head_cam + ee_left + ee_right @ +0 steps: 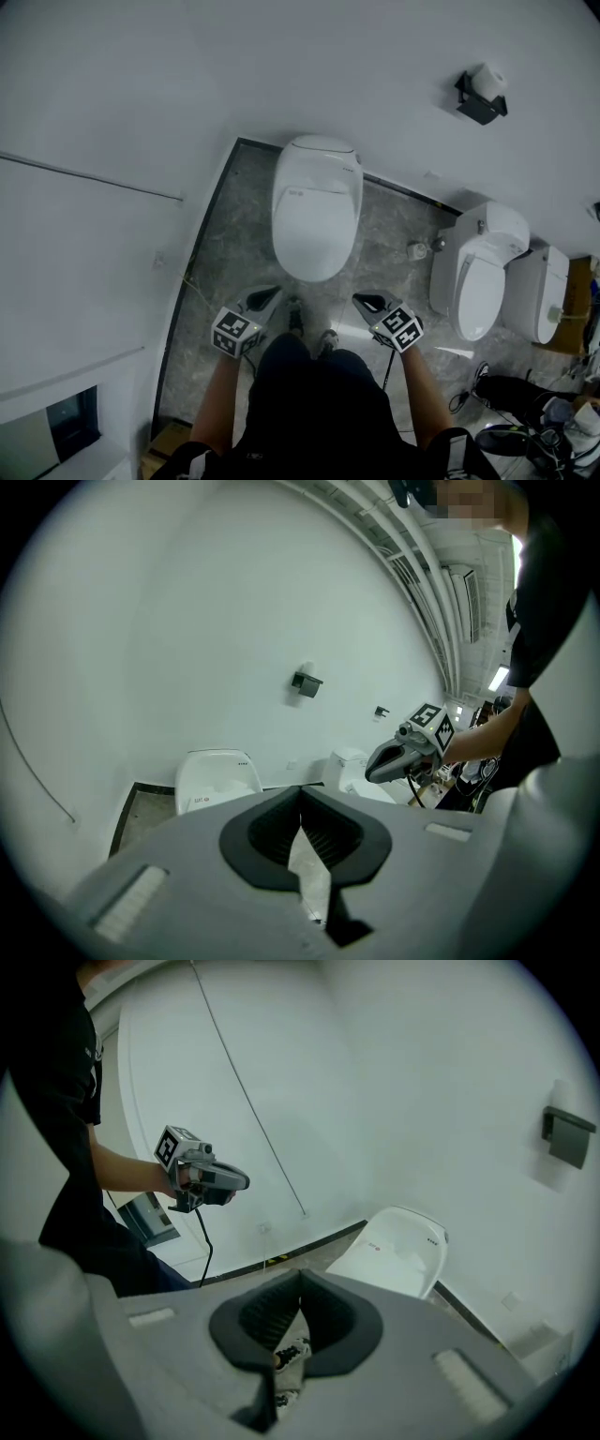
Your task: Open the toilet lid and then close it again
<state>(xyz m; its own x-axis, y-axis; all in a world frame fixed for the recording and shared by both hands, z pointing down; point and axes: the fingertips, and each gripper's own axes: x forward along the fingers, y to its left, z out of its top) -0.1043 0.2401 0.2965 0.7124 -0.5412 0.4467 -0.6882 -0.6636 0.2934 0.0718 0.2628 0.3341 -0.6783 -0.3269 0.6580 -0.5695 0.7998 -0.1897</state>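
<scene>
A white toilet (pixel 317 206) stands against the wall with its lid (pixel 315 225) down; it also shows in the left gripper view (pixel 217 778) and the right gripper view (pixel 398 1252). My left gripper (pixel 274 293) hovers in front of the bowl's near left, jaws shut and empty. My right gripper (pixel 361 301) hovers in front of the bowl's near right, also shut and empty. Neither touches the toilet. Each gripper appears in the other's view: the right gripper (pixel 375 764) and the left gripper (pixel 241 1181).
A second white toilet (pixel 483 272) and a third fixture (pixel 544 292) stand to the right. A toilet-paper holder (pixel 482 96) hangs on the wall. A white partition (pixel 84 281) closes the left side. Cables and gear (pixel 520 412) lie on the grey floor at lower right.
</scene>
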